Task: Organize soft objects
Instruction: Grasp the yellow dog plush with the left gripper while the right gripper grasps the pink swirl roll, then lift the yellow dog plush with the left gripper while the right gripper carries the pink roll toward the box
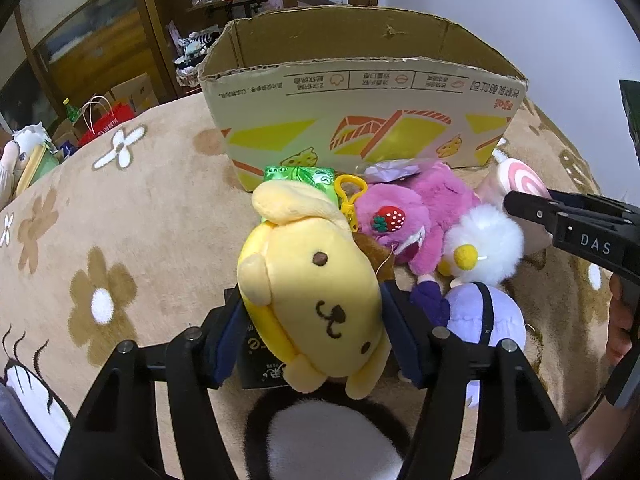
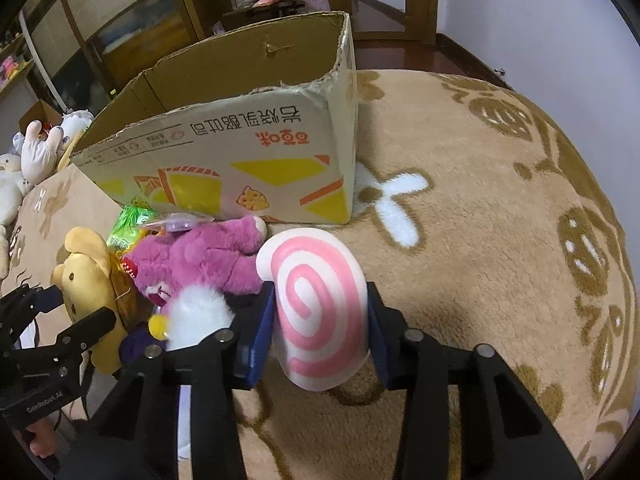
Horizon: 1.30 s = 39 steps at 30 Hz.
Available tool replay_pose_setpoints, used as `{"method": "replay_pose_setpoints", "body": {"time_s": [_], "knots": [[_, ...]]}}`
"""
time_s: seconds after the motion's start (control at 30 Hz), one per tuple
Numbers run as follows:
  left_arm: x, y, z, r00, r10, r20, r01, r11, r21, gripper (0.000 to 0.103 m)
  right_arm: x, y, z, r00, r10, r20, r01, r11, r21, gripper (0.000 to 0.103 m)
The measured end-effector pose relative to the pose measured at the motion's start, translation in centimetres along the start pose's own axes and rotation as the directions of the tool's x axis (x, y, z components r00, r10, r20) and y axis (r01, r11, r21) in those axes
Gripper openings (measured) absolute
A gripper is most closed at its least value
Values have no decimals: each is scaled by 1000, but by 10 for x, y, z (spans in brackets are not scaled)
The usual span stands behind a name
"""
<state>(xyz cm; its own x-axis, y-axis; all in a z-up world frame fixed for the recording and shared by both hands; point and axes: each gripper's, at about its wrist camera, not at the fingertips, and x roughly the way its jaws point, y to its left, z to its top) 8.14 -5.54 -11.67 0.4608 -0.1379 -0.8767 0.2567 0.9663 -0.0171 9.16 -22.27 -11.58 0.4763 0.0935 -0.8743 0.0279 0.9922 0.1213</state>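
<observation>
Now my left gripper (image 1: 316,320) clamps the yellow dog plush (image 1: 316,292); my right gripper (image 2: 320,328) clamps the pink swirl plush (image 2: 320,304). Both sit before the cardboard box (image 1: 360,128), beside the pink bear (image 1: 408,216).

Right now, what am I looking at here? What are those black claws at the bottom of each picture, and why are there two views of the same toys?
There is no robot: a person holds one two-finger gripper in each hand, and a fisheye camera on each looks forward along its fingers. In the left wrist view the left gripper is closed on a yellow dog plush. In the right wrist view the right gripper squeezes a pink-and-white swirl plush. On the flower-patterned blanket lie a purple bear, a white fluffy duck and a green packet, in front of an open cardboard box.
</observation>
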Motion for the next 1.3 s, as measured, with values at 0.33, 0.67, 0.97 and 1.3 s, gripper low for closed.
{"method": "replay_pose_setpoints", "body": {"time_s": [0.33,0.67,0.97,1.3], "knots": [[-5,6,-3,1000,-11,14,11,1000,-22,60,-6,4,-1,1000,-28,15,28,999,-30,36],[-9,6,-6,1000,-22,17,22,999,-29,59,-7,8,-4,999,-47,22,48,998,-40,36],[-13,9,-7,999,-36,29,38,998,-46,57,-7,8,-5,998,-51,24,52,998,-36,36],[-19,10,-10,998,-58,39,60,997,-48,55,-12,7,-6,998,-40,38,42,999,-30,35]]}}
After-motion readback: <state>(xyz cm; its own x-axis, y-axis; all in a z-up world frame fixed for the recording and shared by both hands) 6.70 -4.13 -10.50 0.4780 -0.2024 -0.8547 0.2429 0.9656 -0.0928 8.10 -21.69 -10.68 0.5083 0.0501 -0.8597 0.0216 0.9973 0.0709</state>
